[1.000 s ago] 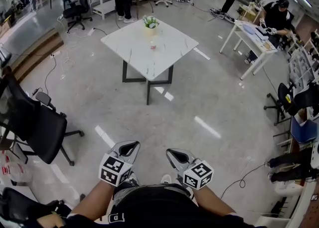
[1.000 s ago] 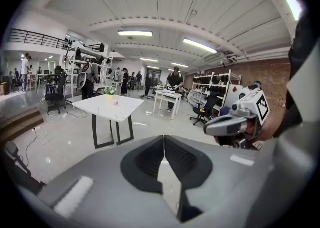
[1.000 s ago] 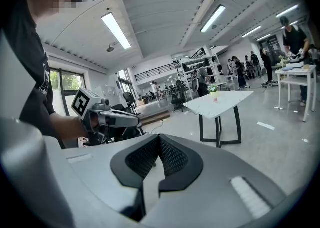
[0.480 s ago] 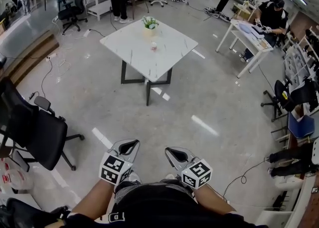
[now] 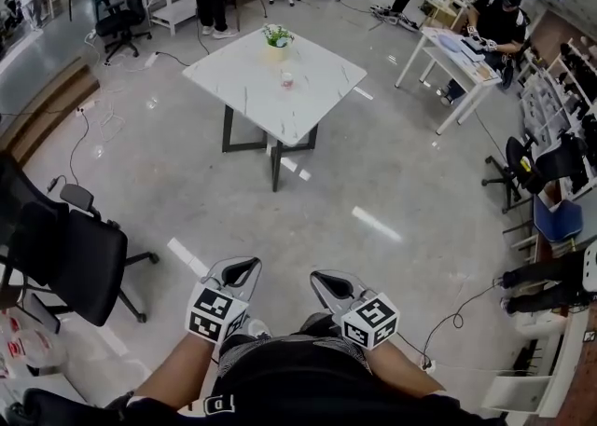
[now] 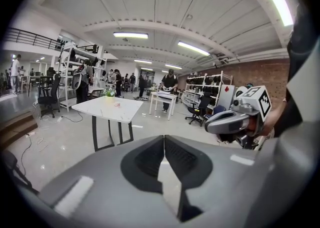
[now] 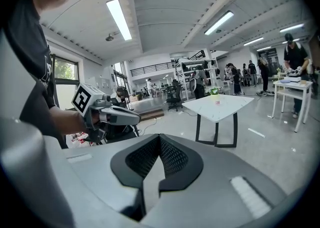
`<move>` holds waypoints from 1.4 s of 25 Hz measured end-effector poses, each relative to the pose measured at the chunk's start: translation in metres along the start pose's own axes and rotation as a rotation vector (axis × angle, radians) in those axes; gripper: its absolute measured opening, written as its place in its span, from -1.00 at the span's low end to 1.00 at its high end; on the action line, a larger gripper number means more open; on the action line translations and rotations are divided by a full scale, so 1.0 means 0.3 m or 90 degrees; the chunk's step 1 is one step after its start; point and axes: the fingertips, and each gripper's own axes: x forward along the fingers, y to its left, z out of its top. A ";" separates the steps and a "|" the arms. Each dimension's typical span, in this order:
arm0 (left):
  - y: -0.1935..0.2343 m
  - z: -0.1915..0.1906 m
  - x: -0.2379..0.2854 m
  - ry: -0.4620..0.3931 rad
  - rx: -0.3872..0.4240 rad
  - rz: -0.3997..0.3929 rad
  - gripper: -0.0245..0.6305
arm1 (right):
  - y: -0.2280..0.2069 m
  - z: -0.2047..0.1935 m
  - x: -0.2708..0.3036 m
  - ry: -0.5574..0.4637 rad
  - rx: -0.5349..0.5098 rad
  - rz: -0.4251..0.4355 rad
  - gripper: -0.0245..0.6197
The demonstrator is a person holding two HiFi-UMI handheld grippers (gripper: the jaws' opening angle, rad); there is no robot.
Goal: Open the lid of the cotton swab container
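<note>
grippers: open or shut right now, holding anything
Left gripper: shut, nothing between the jaws.
Right gripper: shut, nothing between the jaws.

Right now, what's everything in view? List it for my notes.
table: one, white top, black legs, mid-floor ahead
potted plant: one, green, far corner of table
small container: one, pale with pink, near table's middle
office chair: one, black, floor at left
side table: one, white, far right, person working at it
left gripper: one, grey, shut, empty, near person's waist
right gripper: one, grey, shut, empty, beside the left
</note>
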 end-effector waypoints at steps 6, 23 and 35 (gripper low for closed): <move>0.018 -0.004 0.002 0.000 -0.007 -0.006 -0.74 | -0.003 0.011 0.031 0.001 0.013 0.001 -0.94; 0.265 0.212 0.296 -0.001 -0.006 0.041 -0.74 | -0.385 0.197 0.246 -0.036 0.029 0.017 -0.94; 0.384 0.412 0.606 0.008 -0.026 0.078 -0.74 | -0.753 0.377 0.394 -0.027 0.030 0.062 -0.94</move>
